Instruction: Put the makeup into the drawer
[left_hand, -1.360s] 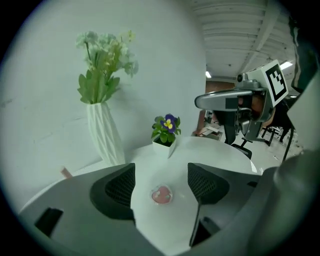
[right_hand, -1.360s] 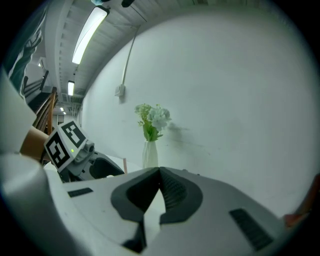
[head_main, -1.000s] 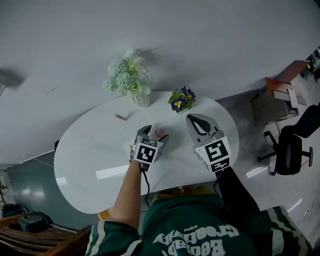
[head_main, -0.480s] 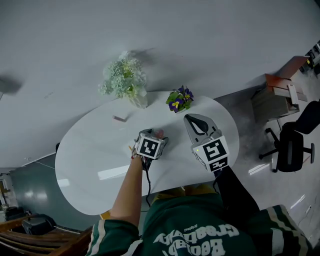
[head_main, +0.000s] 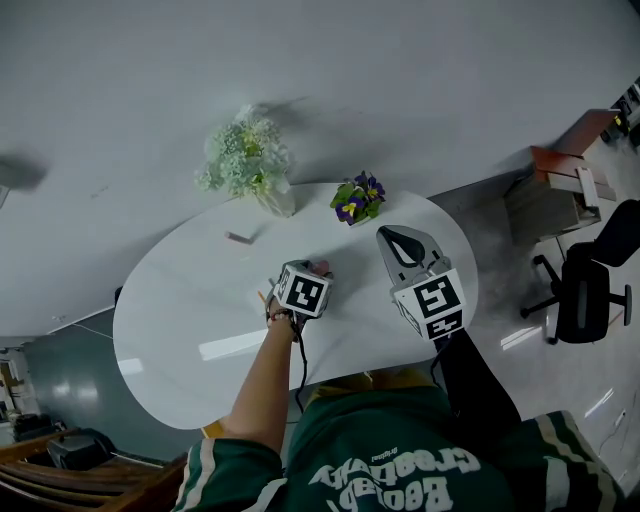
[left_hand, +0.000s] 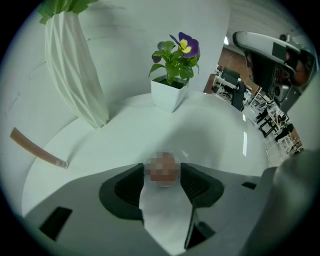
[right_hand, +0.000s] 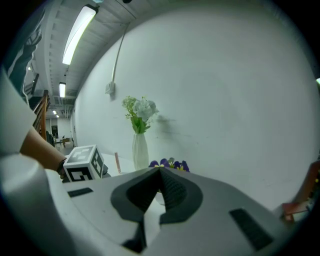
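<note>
A small round pink makeup item (left_hand: 162, 169) rests on the white oval table (head_main: 190, 310), near the middle. My left gripper (left_hand: 162, 175) points steeply down over it; its jaws have just been closing, and both pads now press the item's sides. From the head view the item (head_main: 321, 267) peeks out beyond the left gripper (head_main: 316, 272). My right gripper (head_main: 393, 233) hovers to the right, nearly level, with its jaws together and nothing in them (right_hand: 160, 172). A thin tan makeup stick (head_main: 240, 237) lies further left (left_hand: 37, 148). No drawer is in view.
A white vase of pale flowers (head_main: 250, 160) and a small pot of purple pansies (head_main: 358, 200) stand at the table's far edge, close to the wall. An office chair (head_main: 585, 295) and a wooden box (head_main: 555, 195) are on the floor to the right.
The left gripper has tipped further down and sunk onto the pink item, and its jaws have narrowed around it. The right gripper has hardly moved.
</note>
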